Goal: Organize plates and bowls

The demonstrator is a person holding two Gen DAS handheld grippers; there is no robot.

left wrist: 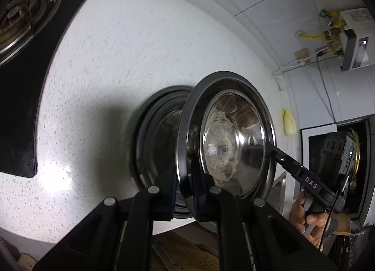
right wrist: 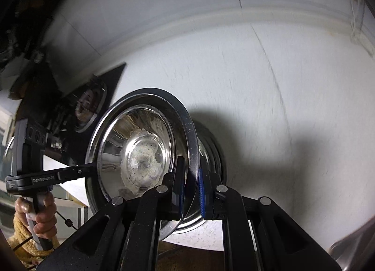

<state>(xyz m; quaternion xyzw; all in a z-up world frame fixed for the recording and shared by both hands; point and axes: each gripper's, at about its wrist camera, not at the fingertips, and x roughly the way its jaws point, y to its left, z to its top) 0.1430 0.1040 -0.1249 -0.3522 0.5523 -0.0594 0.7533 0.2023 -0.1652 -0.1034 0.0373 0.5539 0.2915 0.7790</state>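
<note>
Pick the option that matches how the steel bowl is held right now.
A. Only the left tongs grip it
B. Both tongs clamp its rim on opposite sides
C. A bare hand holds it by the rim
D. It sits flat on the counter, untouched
B: the left tongs pinch the near rim of the steel bowl while the right tongs pinch the opposite rim, holding it tilted above the speckled counter.

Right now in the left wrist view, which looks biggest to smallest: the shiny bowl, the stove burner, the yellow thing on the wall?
1. Shiny bowl, though it is nearest the camera.
2. Stove burner, partly cut off.
3. Yellow thing.
</note>
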